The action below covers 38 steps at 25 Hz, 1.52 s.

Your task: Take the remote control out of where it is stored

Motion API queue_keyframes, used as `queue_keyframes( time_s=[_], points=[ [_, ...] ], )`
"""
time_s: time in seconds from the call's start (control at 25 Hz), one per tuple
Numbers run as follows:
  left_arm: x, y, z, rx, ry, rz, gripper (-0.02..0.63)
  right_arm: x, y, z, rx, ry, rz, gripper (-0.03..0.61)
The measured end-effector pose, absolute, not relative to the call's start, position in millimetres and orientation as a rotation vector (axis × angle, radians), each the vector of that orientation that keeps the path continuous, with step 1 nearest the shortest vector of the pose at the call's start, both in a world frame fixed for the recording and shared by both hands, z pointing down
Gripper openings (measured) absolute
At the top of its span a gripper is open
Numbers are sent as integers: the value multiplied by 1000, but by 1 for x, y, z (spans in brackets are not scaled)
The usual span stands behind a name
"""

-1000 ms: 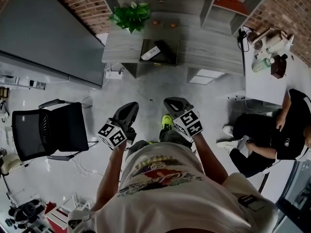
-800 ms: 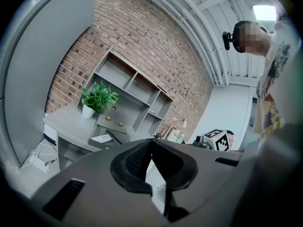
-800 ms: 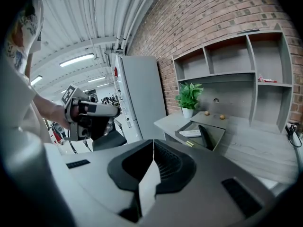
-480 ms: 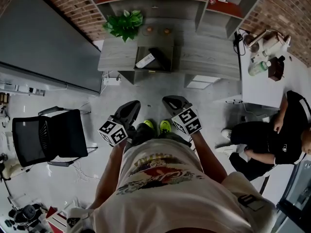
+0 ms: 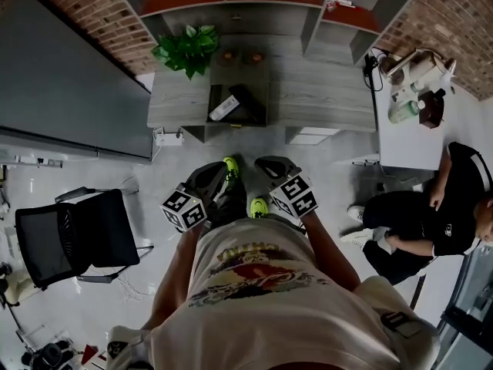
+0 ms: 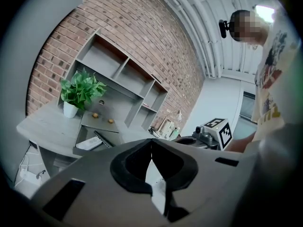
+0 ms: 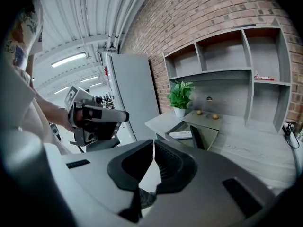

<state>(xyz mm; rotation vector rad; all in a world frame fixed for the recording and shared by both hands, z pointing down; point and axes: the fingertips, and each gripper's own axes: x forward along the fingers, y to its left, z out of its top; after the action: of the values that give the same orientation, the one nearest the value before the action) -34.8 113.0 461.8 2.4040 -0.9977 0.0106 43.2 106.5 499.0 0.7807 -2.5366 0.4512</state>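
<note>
Only the head view shows a chair (image 5: 69, 241); all show the remote control (image 5: 223, 108).

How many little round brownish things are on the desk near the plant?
2. Both sit side by side on the desk just behind the open compartment: the left round thing nearer the potted plant, the right round thing next to it. None appear hidden.

There were two grippers — left gripper (image 5: 214, 173) and right gripper (image 5: 271, 164). Ahead of them lay one white remote (image 5: 223, 108), one black bar (image 5: 245, 102), two small round things (image 5: 228, 55) and one potted plant (image 5: 185, 48); leftward one chair (image 5: 73, 237), rightward one person (image 5: 431, 222).
</note>
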Motion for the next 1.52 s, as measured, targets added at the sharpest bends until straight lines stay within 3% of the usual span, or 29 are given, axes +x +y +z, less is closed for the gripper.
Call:
queue_keyframes(
  time_s=[1.08,1.52],
  points=[
    [-43,-53,462,2529,-603,102,5,-23,-56,497,897,-2371,470,14],
    [-65,-89,474,2526,-591,134,5,-30,-92,522,930,-2304,447,79]
  ],
)
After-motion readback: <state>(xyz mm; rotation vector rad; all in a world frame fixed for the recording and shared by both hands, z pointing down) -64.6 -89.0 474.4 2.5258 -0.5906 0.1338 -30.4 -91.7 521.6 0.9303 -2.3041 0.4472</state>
